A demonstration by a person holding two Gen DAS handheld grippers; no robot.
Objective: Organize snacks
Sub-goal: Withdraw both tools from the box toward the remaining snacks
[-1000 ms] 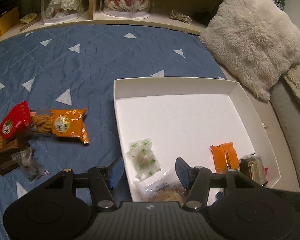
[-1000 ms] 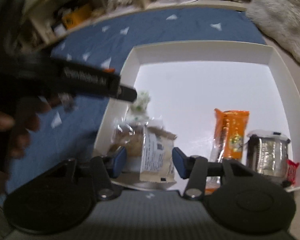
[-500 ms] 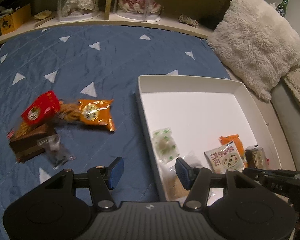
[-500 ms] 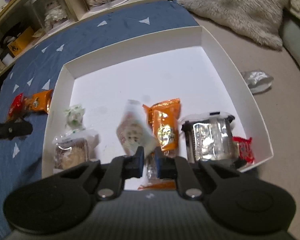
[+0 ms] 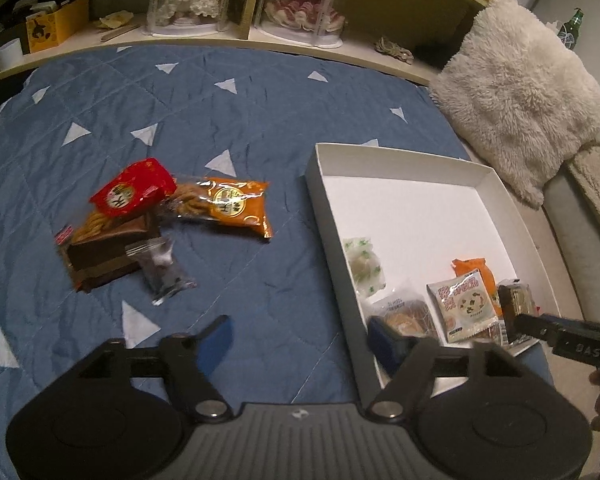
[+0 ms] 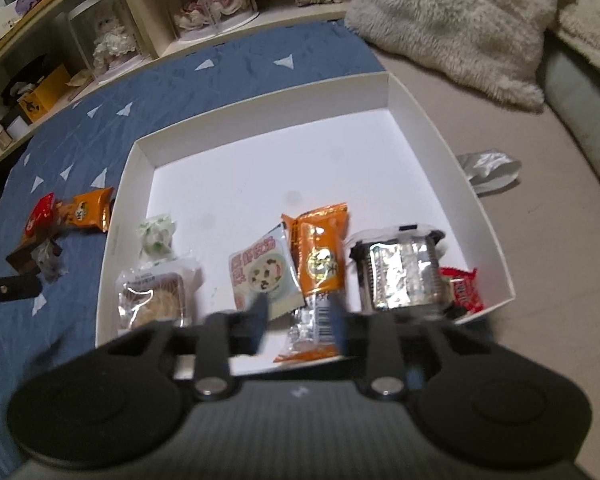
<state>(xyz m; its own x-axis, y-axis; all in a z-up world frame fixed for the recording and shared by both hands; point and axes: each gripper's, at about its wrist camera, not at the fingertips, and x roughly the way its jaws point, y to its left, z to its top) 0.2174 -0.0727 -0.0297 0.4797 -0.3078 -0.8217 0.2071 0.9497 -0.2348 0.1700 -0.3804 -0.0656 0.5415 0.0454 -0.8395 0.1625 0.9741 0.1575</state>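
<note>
A white box (image 5: 396,168) (image 6: 260,104) lies on a blue quilt and holds several snacks: a green-dotted pack (image 6: 156,234), a clear cake pack (image 6: 156,300), a white cookie pack (image 6: 266,270), an orange pack (image 6: 322,254), a foil pack (image 6: 400,272). On the quilt to its left lie a red pack (image 5: 132,190), an orange twist pack (image 5: 228,206), a brown box (image 5: 104,254) and a clear dark-candy pack (image 5: 162,270). My left gripper (image 5: 300,338) is open and empty over the box's left wall. My right gripper (image 6: 298,320) is open and blurred, just above the box's near edge.
A fluffy cream pillow (image 5: 520,92) lies past the box on the right. A low wooden shelf (image 5: 228,36) with dolls in clear cases borders the quilt's far edge. A crumpled silver wrapper (image 6: 488,166) lies right of the box.
My left gripper has moved left, away from the box toward the loose snacks. My right gripper was shut on the white cookie pack, has opened and left it lying in the box.
</note>
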